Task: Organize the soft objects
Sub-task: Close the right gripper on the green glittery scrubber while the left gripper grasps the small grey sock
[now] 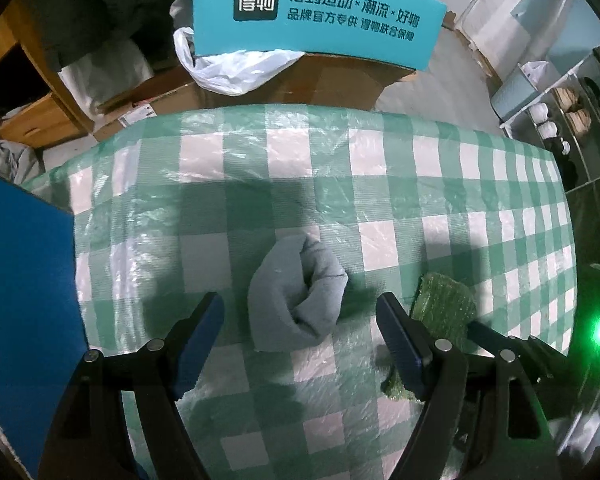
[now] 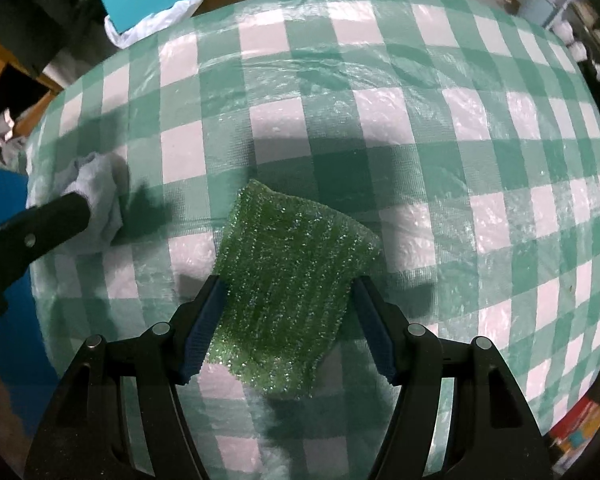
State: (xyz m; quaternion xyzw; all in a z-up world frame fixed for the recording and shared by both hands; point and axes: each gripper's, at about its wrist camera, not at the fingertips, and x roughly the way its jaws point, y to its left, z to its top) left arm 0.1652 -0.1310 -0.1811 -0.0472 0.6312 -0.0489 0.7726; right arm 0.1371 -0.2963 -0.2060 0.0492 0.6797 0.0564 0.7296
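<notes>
A rolled grey-blue cloth (image 1: pixel 296 292) lies on the green-and-white checked table cover (image 1: pixel 260 168). My left gripper (image 1: pixel 300 300) hangs over it, open wide, with the cloth between its fingers and clear of both pads. In the right wrist view a sparkly green scouring cloth (image 2: pixel 288 280) lies flat on the cover (image 2: pixel 440 128). My right gripper (image 2: pixel 288 282) straddles it, open, the pads at the cloth's side edges without squeezing it. The green cloth (image 1: pixel 444 304) also shows just right of the left gripper. The grey cloth (image 2: pixel 96 200) sits at the far left, beside a left finger (image 2: pixel 36 232).
Beyond the table's far edge stand a teal printed box (image 1: pixel 316 12), a cardboard box (image 1: pixel 320 80) and a white plastic bag (image 1: pixel 236 68). A blue panel (image 1: pixel 24 300) borders the table's left side. A white shelf unit (image 1: pixel 560 112) stands at the right.
</notes>
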